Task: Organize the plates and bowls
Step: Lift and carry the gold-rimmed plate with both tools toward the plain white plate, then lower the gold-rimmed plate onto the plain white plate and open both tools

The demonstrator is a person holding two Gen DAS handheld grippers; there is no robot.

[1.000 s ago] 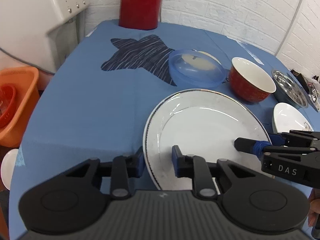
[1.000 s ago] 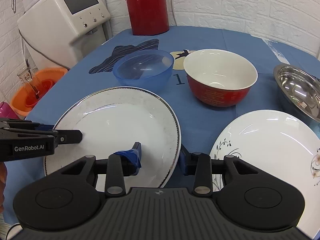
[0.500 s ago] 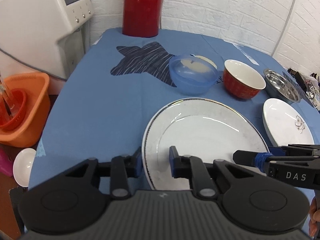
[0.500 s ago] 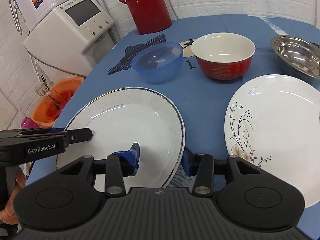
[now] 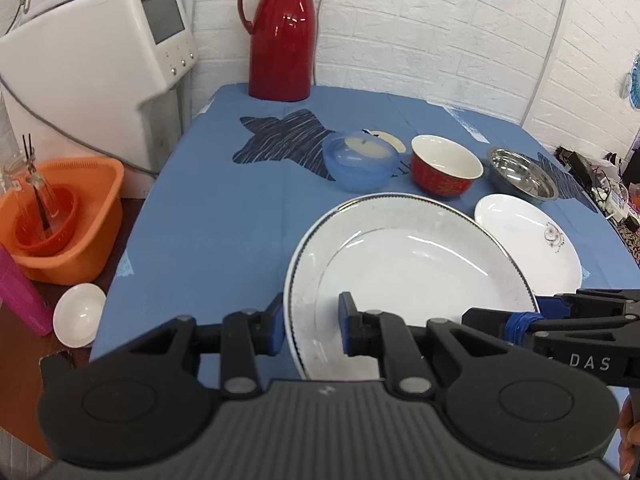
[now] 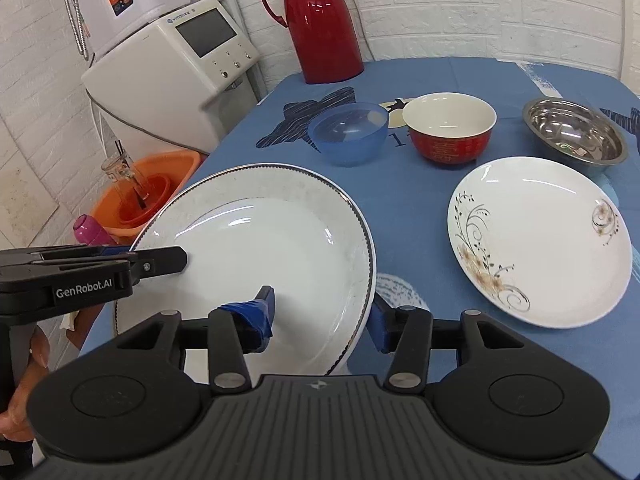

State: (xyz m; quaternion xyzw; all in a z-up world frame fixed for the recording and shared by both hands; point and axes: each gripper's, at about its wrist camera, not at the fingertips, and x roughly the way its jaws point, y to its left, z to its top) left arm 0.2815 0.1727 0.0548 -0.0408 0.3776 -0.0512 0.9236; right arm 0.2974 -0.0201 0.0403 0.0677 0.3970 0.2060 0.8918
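The left wrist camera sits just behind the left tool point(image 5: 310, 328), looking forward and down over the desk point(image 5: 224, 208) from its left near edge. The right wrist camera sits behind the right tool point(image 6: 322, 314), facing likewise. Both views share the large plate point(image 5: 412, 276) point(image 6: 272, 252) close up, the bowls and the red jug point(image 5: 282, 36) point(image 6: 322, 24).
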